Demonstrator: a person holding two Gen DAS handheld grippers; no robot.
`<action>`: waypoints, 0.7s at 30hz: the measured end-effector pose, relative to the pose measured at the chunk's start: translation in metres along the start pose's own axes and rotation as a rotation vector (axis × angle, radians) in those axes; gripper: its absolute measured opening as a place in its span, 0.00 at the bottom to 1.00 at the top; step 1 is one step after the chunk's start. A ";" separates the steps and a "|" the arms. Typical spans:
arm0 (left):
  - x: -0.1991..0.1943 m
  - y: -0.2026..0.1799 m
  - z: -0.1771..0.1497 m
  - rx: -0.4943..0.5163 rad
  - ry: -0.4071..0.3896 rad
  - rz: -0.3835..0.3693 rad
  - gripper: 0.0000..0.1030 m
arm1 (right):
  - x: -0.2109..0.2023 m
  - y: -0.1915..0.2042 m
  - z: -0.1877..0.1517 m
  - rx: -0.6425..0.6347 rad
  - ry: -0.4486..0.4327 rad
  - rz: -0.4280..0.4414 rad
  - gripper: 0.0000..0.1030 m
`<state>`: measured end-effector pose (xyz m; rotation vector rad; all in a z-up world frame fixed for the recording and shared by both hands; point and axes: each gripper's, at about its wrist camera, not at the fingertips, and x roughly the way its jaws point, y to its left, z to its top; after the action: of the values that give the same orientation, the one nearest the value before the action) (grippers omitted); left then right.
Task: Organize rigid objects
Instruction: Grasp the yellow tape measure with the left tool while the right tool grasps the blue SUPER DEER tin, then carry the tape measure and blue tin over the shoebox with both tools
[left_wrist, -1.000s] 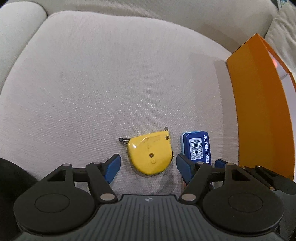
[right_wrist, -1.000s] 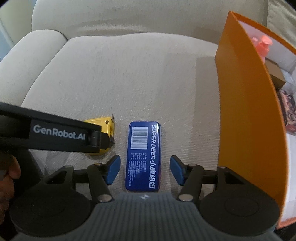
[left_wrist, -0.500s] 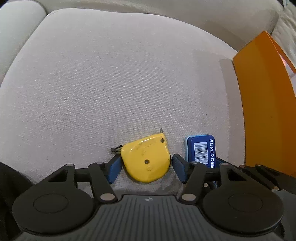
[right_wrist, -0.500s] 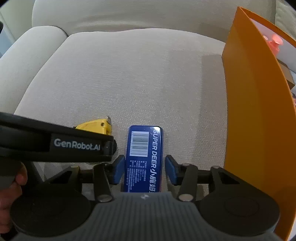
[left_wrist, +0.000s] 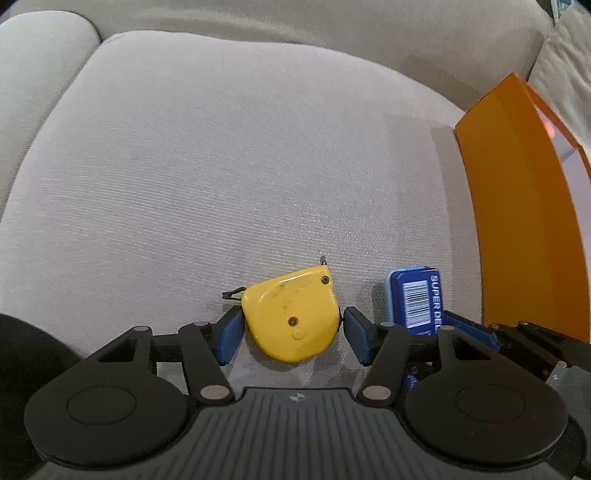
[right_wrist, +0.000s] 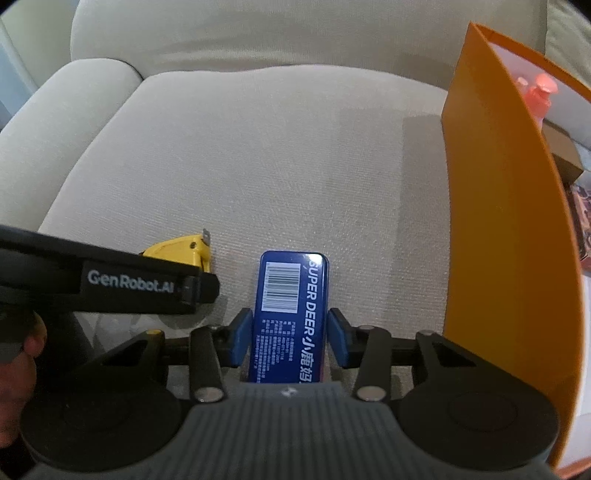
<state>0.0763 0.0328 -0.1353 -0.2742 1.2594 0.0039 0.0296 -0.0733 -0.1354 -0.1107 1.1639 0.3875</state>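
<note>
Now the left gripper (left_wrist: 291, 334) has closed its blue fingers (left_wrist: 229, 339) onto the sides of the yellow tape measure (left_wrist: 291, 317), which lies on the beige sofa cushion (left_wrist: 229, 177). Just to the right, the right gripper (right_wrist: 289, 338) has closed its fingers (right_wrist: 240, 338) on the blue tin (right_wrist: 290, 314), lying flat. Further right stands an orange box (right_wrist: 506, 236) holding other items
</note>
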 end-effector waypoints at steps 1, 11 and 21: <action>-0.006 0.001 -0.001 -0.004 -0.010 -0.002 0.65 | -0.005 0.000 0.000 -0.003 -0.012 -0.001 0.44; -0.072 -0.015 0.001 0.026 -0.135 -0.049 0.65 | -0.074 -0.003 0.004 -0.033 -0.189 -0.025 0.44; -0.120 -0.087 0.018 0.170 -0.256 -0.156 0.65 | -0.154 -0.052 0.015 0.038 -0.377 -0.101 0.44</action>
<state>0.0694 -0.0300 -0.0001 -0.2161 0.9746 -0.1952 0.0092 -0.1538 0.0053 -0.0597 0.7899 0.2821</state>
